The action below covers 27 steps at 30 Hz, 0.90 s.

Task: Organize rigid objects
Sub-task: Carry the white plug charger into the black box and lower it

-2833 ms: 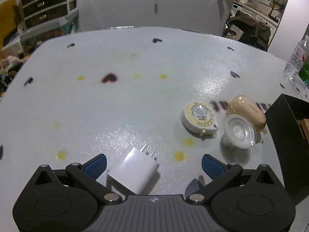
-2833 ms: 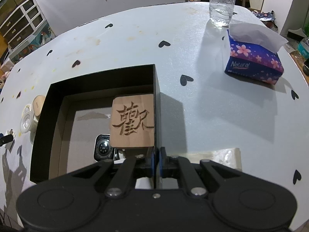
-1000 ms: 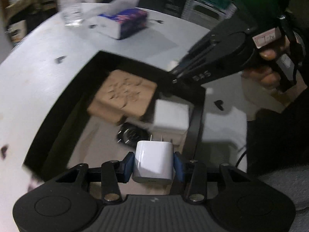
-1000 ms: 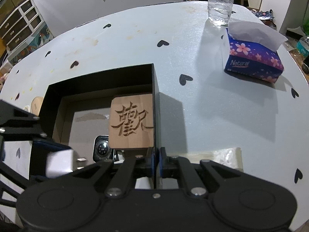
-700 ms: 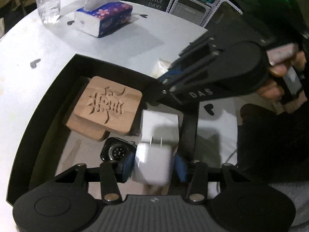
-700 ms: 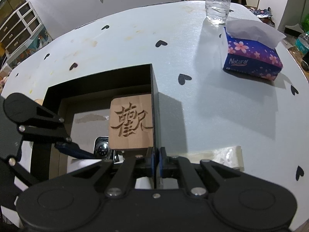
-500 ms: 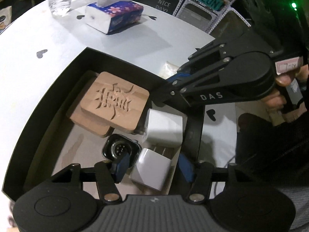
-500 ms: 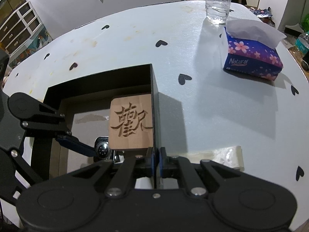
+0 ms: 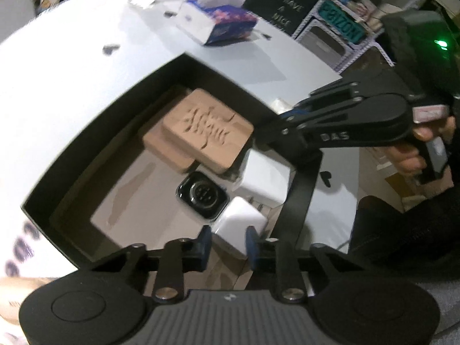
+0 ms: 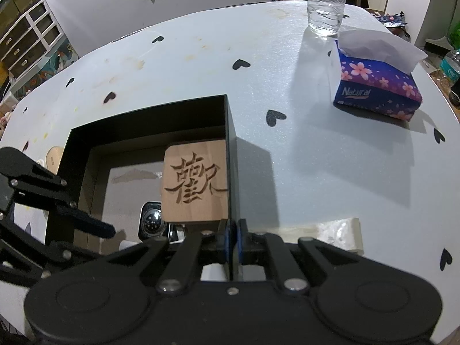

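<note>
A black box (image 9: 115,106) sits on the white table. Inside lie a carved wooden block (image 9: 207,132), a smartwatch body (image 9: 202,194), one white charger (image 9: 264,176) and a second white charger (image 9: 240,225). My left gripper (image 9: 227,243) is open just above that second charger, which rests on the box floor, its fingers apart and clear of it. My right gripper (image 10: 233,237) is shut on the box's right wall (image 10: 230,155), near its front corner. The block (image 10: 195,179) and watch (image 10: 151,224) also show in the right wrist view.
A blue floral tissue box (image 10: 376,86) and a water bottle (image 10: 326,3) stand at the far right of the table. A beige case (image 10: 54,158) lies left of the box. A clear plastic strip (image 10: 336,233) lies by my right gripper.
My left gripper carried the white charger from the table into the box, opened and let it go. It now draws back. My right gripper stayed clamped on the box wall.
</note>
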Tool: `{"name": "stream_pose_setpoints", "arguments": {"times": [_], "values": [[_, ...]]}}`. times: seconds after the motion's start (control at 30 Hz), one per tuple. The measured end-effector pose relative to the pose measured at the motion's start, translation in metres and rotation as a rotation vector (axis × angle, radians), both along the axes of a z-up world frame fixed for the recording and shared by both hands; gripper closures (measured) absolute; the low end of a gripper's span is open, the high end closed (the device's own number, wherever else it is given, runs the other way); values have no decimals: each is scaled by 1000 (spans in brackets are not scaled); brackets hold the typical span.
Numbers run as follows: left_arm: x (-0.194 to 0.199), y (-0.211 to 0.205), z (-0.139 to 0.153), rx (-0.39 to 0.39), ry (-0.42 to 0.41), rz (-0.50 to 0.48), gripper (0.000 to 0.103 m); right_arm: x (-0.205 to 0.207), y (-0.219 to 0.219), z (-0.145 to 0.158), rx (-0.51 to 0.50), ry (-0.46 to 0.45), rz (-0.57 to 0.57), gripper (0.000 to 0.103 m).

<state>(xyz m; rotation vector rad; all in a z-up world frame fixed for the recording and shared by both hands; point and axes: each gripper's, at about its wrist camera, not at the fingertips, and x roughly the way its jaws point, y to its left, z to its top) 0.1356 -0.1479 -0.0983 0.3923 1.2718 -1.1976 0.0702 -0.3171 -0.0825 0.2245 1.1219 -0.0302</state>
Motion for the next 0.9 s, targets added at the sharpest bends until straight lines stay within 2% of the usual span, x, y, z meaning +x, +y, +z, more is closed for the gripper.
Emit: {"name": "stream_pose_setpoints", "arguments": {"times": [0.13,0.43,0.63,0.9], "values": [[-2,-7,-11,3,36,24,78,0,0,0,1,0,0,97],[-5,-9,-11,5,35,51,80,0,0,0,2,1,1,97],[-13,-3,-14,47,54,58,80,0,0,-1,-1,1,4,97],[-6,0,-22,18,154,179,79,1,0,-1,-3,2,8,97]]}}
